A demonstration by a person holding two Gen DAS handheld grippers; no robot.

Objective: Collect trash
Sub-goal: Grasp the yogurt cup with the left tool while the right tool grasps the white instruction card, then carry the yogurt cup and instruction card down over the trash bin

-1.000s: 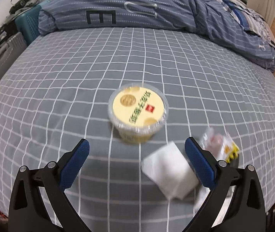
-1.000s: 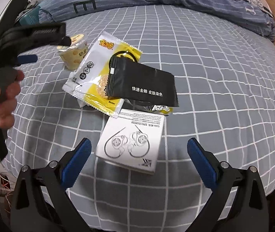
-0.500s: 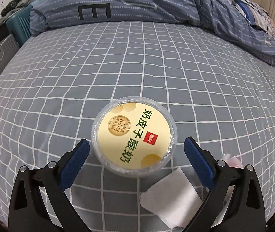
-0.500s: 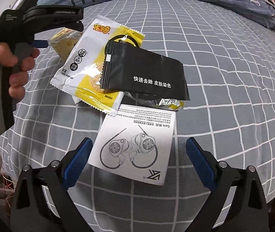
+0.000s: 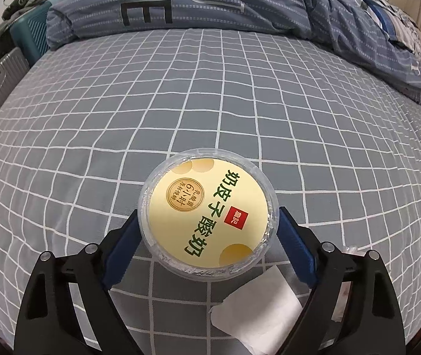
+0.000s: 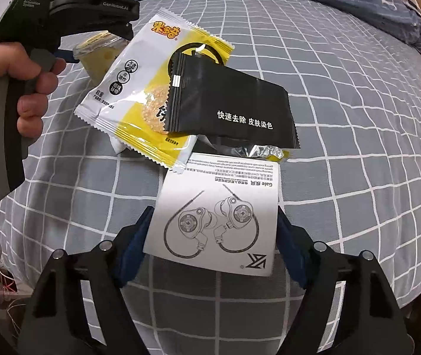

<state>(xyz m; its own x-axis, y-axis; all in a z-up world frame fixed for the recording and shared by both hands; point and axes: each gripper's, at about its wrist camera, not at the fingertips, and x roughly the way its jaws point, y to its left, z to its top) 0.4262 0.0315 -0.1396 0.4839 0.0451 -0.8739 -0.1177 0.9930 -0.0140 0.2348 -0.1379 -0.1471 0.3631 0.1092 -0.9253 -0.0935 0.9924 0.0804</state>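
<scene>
2 grippers are down on the bed at once, each set round a different bit of litter, so I can lift 2 pieces together. Nearest in the right wrist view, my right gripper (image 6: 212, 238) brackets the earphone leaflet (image 6: 219, 222), its blue pads flanking the paper's 2 side edges; whether they already pinch it I cannot tell, since a flat sheet gives no sign of squeeze. I judge the pads will have to buckle the paper to hold it. Just beyond, overlapping the leaflet's far edge, lie the black sachet (image 6: 234, 109) and under it the yellow snack wrapper (image 6: 139, 100), with a scrap of foil (image 6: 260, 150) peeking out between; they sit heaped, which suits one later grab. In the left wrist view, my left gripper (image 5: 207, 238) has its pads against opposite sides of the yogurt cup (image 5: 207, 217), closed to the cup's width below the rim, where the rigid wall gives a sure hold. A white tissue (image 5: 257, 307) lies near, under the right finger. Further off stretches the checked grey sheet (image 5: 181, 94), and at the far side the bunched blue duvet (image 5: 210, 3).
</scene>
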